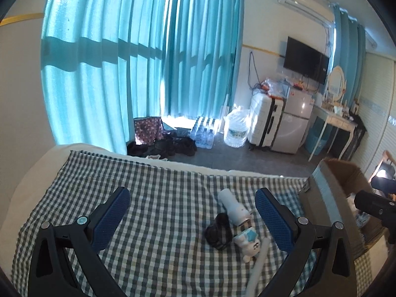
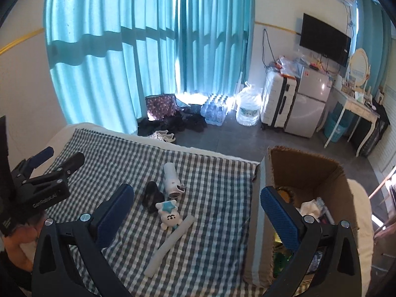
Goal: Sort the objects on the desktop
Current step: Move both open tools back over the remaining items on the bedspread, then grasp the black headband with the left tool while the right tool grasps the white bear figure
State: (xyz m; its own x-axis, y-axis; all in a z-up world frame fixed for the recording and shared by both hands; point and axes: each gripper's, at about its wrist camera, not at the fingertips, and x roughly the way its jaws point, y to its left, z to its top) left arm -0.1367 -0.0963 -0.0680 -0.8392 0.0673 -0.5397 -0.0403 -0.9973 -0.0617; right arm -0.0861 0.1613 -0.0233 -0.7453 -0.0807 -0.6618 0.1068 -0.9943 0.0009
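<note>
On the checked cloth (image 1: 160,193) lie a white bottle (image 1: 234,206), a black object (image 1: 219,230), a white-and-blue toy figure (image 1: 248,243) and a long white stick (image 1: 257,264). My left gripper (image 1: 193,206) is open and empty above the cloth, with these things between its fingers, nearer the right one. In the right wrist view the bottle (image 2: 171,179), black object (image 2: 151,195), toy (image 2: 168,214) and stick (image 2: 170,242) lie between the open, empty fingers of my right gripper (image 2: 198,199). The left gripper (image 2: 49,168) shows at the left.
An open cardboard box (image 2: 309,170) with several items inside stands at the cloth's right edge; it also shows in the left wrist view (image 1: 344,175). Beyond the bed are teal curtains (image 1: 138,57), water bottles (image 2: 214,113), a suitcase (image 2: 277,101) and a small fridge (image 2: 309,101).
</note>
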